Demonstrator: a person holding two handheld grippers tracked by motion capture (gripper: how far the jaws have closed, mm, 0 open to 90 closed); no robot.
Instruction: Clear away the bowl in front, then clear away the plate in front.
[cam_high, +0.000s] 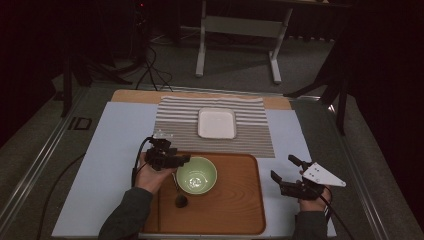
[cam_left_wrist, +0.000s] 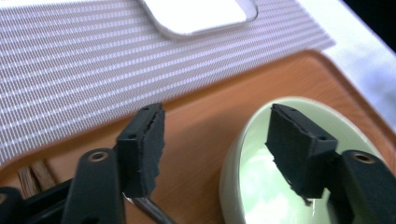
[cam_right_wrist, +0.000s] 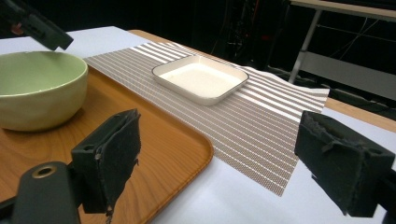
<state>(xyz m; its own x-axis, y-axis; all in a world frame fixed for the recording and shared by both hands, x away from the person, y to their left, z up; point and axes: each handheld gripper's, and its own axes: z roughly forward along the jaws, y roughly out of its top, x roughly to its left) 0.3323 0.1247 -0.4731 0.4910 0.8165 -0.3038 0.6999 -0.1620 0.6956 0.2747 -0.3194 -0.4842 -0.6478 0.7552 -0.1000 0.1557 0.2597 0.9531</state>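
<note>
A pale green bowl (cam_high: 196, 176) stands empty on the wooden tray (cam_high: 235, 205); it also shows in the left gripper view (cam_left_wrist: 261, 186) and the right gripper view (cam_right_wrist: 39, 88). My left gripper (cam_high: 182, 161) (cam_left_wrist: 217, 121) is open at the bowl's left rim, one jaw outside over the tray, the other above the bowl's inside. A dark-headed spoon (cam_high: 180, 200) lies on the tray beside the bowl, its metal handle (cam_left_wrist: 152, 210) under the left jaw. My right gripper (cam_high: 282, 166) (cam_right_wrist: 219, 135) stays open over the table right of the tray, holding nothing.
A white square dish (cam_high: 217, 123) (cam_right_wrist: 201, 79) sits empty on a striped placemat (cam_high: 175, 125) just beyond the tray. A light blue sheet (cam_high: 115, 150) covers the table. Behind the table stand a white frame (cam_high: 240, 30) and dark stands.
</note>
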